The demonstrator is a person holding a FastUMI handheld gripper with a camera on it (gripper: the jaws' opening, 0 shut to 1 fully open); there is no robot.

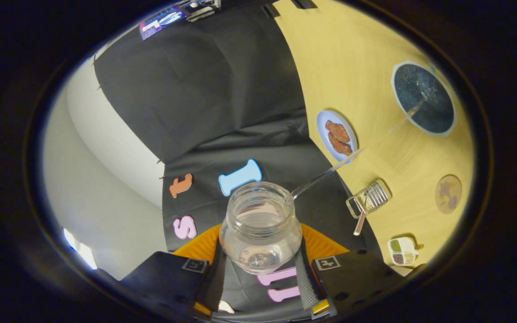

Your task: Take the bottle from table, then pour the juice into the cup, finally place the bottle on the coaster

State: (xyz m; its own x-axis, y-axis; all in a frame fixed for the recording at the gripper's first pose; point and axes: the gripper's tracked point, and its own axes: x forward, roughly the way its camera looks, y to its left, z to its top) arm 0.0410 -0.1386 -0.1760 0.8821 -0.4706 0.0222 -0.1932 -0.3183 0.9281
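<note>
Gripper [260,273] closed on the bottle [260,226], a finger pressing each side near the base, so the clear body sits between them w/ its open mouth pointing ahead. Bottle is tipped hard: a thin stream [357,152] leaves the mouth and runs over the table [357,58] into the cup [423,98], which reads as a dark round opening well beyond the fingers. Tilt looks chosen to aim the stream at the cup centre; some liquid left in the bottle, so pour prob. mid-way. Coaster [448,194], brown disc, sits nearer than the cup, bare, ready for the bottle. Plate [336,135] w/ food and a ribbed jar [369,199] lie close by the stream's path, so splash risk there.
</note>
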